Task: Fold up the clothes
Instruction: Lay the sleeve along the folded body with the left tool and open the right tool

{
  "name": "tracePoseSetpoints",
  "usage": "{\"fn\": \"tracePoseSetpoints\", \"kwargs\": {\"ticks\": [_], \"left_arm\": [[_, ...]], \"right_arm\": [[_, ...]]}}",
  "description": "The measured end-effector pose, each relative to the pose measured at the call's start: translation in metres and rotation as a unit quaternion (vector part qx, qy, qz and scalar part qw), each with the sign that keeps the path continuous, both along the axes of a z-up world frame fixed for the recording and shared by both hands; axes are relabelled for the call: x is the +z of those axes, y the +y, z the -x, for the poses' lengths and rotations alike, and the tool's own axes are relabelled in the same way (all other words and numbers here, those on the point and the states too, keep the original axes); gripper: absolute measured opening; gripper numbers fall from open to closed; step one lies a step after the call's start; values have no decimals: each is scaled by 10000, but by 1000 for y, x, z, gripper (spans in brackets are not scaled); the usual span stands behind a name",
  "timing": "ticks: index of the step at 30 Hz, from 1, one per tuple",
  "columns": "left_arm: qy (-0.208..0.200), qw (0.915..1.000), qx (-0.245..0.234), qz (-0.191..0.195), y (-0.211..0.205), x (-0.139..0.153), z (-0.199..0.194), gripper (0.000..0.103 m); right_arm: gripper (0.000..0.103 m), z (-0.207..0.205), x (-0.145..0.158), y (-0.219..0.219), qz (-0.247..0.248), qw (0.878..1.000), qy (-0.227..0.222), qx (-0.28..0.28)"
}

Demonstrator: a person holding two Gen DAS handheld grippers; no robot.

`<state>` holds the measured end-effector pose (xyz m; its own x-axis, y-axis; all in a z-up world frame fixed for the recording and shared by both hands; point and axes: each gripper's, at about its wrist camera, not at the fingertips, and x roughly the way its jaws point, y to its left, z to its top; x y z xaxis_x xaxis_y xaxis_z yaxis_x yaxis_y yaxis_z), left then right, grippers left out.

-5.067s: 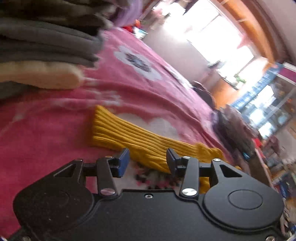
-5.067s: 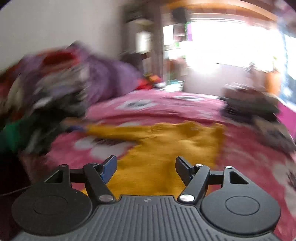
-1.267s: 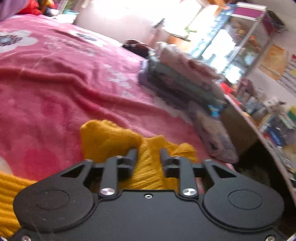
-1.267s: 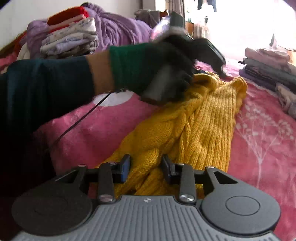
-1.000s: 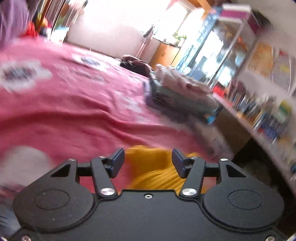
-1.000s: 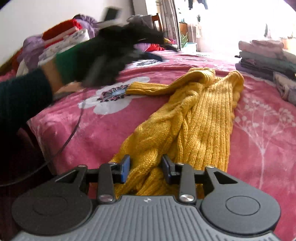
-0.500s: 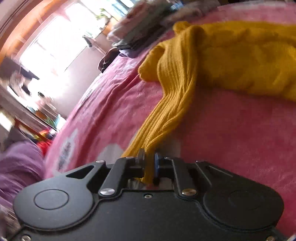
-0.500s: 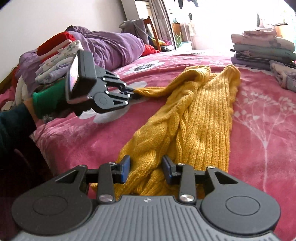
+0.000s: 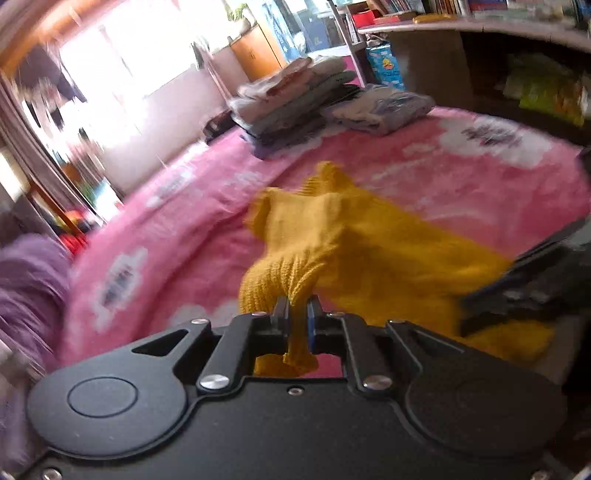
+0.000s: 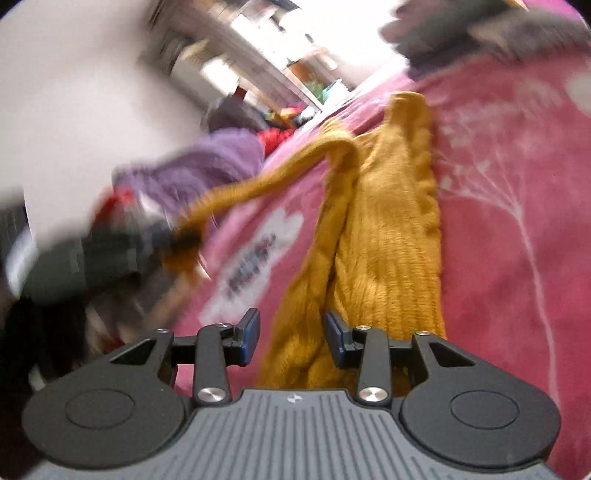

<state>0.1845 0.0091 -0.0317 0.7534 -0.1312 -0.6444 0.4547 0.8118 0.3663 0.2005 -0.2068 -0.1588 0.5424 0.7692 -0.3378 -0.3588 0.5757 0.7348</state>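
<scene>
The yellow sweater point(image 9: 354, 236) lies in a long bunch on the pink bed point(image 9: 461, 173). The left gripper point(image 9: 295, 317) has its fingers pressed tight on a bit of the sweater's sleeve. The knit is squeezed between them and a little tail of it hangs below. In the right wrist view the sleeve point(image 10: 266, 181) runs from the sweater point(image 10: 391, 236) out to 9 o'clock, lifted off the bed, to the blurry left gripper point(image 10: 181, 236).

The right gripper point(image 10: 290, 332) has its fingers spread apart. A fold of the sweater sits between them, but they do not pinch it. One finger point(image 10: 249, 332) is off the knit, over the pink bed point(image 10: 517, 206). In the left wrist view the right gripper point(image 9: 517, 280) shows as a dark blur at 3 o'clock, by the sweater's near end.

Around the sweater there are other things. A stack of folded clothes point(image 9: 295, 99) sits on the bed at 12 o'clock in the left view. A grey bundle point(image 9: 384, 110) lies just beside the stack. A purple heap point(image 9: 29, 280) is at 9 o'clock. A shelf point(image 9: 480, 26) with books is at 1 o'clock. In the right view a purple pile point(image 10: 207, 166) with something red point(image 10: 275, 138) lies past the lifted sleeve. Both views are blurry.
</scene>
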Motion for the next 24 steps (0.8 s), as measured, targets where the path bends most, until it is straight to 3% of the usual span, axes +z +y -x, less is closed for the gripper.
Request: {"fn": "tracePoseSetpoints", "kwargs": {"ticks": [4,7,11,16,18,20,24], "left_arm": [[484,9985,39,247,-28,-15,-2,6],[849,9945,210,571,-41,-24,2,6],[1191,9844,587,1152,-42,-35,10,6],[1237,9811,716,1302,-52,-42,9,7],[1437,9756,579,1556,-53,-52,5,18],[1552,9661,534,1995,-47,-54,5,41],[1780,9476,158,2648,-23,-42,13,43]], "right_arm": [[41,-2,-5,-27,-1133,9927,307,-288],[41,-1,-5,-34,-1382,9892,321,-374],[41,-6,-3,-34,-1408,9889,279,-378],[41,-11,-4,-31,-1279,9903,223,-492],[41,-12,-3,-30,-1217,9907,173,-589],[41,-14,0,-29,-1079,9920,51,-653],[41,-16,9,-26,-671,9940,-337,-791]]}}
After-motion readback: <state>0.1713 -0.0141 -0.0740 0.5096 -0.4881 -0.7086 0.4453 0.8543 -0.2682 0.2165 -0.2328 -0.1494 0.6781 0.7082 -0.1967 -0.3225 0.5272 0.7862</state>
